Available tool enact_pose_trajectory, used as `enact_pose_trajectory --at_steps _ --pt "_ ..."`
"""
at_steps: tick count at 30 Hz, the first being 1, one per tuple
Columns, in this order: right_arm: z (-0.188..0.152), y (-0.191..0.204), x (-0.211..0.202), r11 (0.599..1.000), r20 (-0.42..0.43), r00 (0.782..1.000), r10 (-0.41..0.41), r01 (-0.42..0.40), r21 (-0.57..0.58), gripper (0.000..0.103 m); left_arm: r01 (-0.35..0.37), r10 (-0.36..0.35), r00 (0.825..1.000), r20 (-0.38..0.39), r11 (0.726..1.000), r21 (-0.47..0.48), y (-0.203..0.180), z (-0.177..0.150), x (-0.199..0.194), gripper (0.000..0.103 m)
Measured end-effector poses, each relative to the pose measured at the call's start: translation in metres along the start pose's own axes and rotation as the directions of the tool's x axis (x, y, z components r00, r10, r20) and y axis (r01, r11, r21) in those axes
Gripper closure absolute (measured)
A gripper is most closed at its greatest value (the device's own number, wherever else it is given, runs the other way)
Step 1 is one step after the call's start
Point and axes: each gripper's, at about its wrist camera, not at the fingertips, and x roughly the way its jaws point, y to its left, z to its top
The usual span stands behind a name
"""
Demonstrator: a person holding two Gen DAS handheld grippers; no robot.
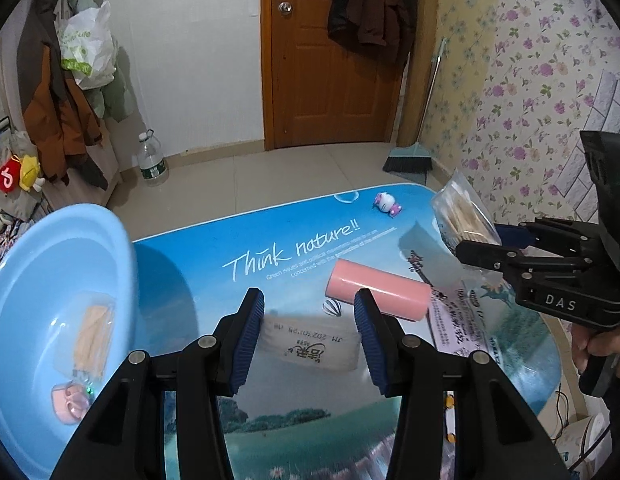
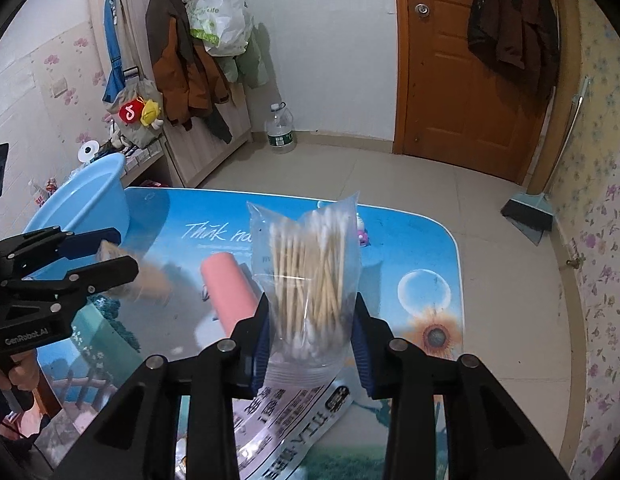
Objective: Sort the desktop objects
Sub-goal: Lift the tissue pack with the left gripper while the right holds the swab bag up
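**Two packets in the air above the blue table**

Left wrist view first: the left gripper [image 1: 310,336] sits at centre bottom, its blue pads closed on a flat white packet [image 1: 310,340] with printed characters, blurred, held clear of the table [image 1: 213,248]. A blue basin [image 1: 49,280] fills the left edge with a packet of sticks [image 1: 93,332] already inside. The pink roll [image 1: 378,290] lies just right of centre.

Right wrist view: the right gripper [image 2: 312,340] pinches a clear bag of cotton swabs [image 2: 310,276] near its lower end, bag standing upright at centre. It looks light, soft and slippery — best held low across the swab bundle, where the wooden stems give something stiff to press on.
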Motion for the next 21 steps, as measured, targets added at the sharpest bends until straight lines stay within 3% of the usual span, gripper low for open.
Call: enact_pose_trajectory --at_steps 7,14,21 --pt "-0.004 0.019 -0.023 1.0 0.008 1.0 -0.015 0.015 -0.005 0.066 0.001 -0.001 1.0 0.017 1.0 0.007 -0.002 -0.014 -0.023 0.06" --pt "-0.008 0.031 -0.035 1.0 0.011 1.0 -0.015 0.015 -0.011 0.066 0.031 -0.031 0.998 -0.045 0.999 -0.008 -0.009 -0.043 -0.015 0.06" --pt "-0.006 0.022 -0.033 1.0 0.012 1.0 -0.018 0.018 -0.002 0.066 0.074 -0.072 0.994 -0.083 0.997 0.015 -0.029 -0.052 0.0 0.06"
